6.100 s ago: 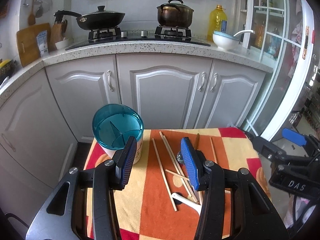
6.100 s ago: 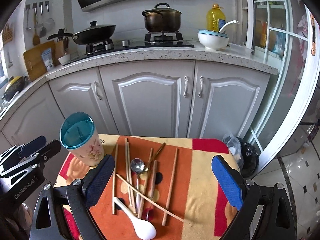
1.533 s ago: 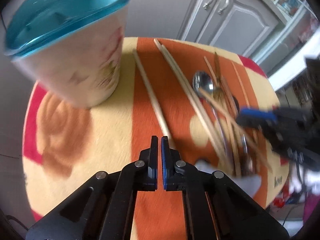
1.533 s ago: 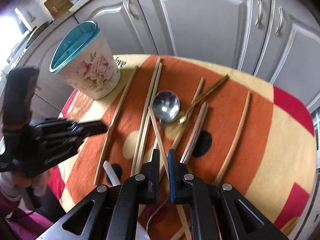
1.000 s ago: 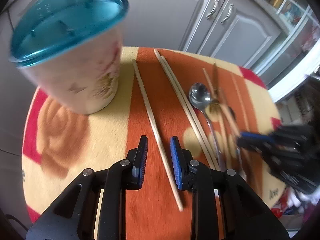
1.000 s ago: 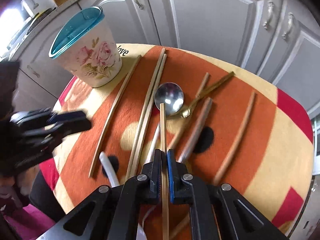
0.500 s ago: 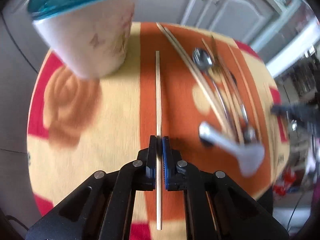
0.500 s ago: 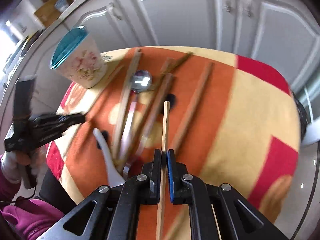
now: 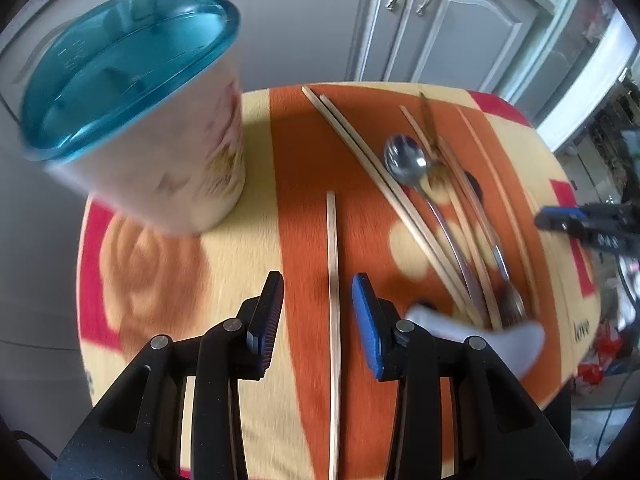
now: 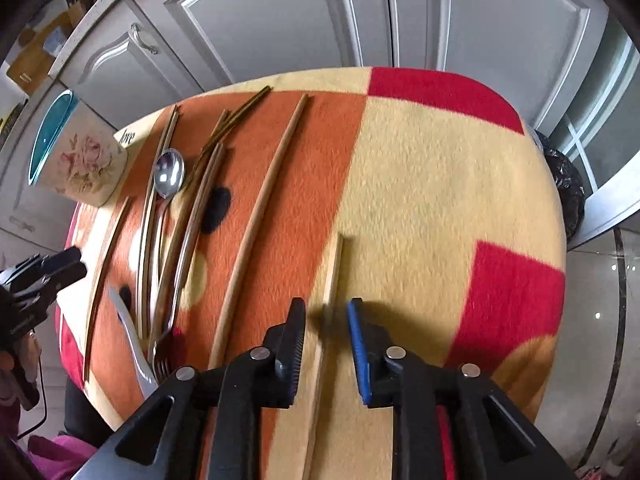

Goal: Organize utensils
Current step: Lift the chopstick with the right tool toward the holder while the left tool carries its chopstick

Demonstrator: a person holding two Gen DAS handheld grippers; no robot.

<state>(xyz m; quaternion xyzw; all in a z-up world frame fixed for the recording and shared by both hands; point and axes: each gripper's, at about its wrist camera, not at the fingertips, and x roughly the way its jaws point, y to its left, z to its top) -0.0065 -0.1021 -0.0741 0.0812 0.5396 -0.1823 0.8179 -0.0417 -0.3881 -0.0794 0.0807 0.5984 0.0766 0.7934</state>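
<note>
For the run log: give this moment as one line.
left gripper: open, straddling pale chopstick | right gripper: open, over second chopstick | both chopsticks on cloth | holder: upright

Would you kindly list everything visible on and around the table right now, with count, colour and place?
Utensil holder: one, white floral with teal insert, far-left on the cloth.
Light chopstick: one, pale wood, lying between the left gripper's open jaws.
Light chopstick: one, pale wood, apart on the yellow patch, between the right gripper's open jaws.
Remaining chopsticks: several, pale and dark brown, mid-cloth; exact count unclear.
Metal spoon: one, silver, among the chopsticks.
White spoon: one, near edge.
Tablecloth: orange, yellow, red.
Cabinets: grey, behind.
Left gripper: open.
Right gripper: open.
</note>
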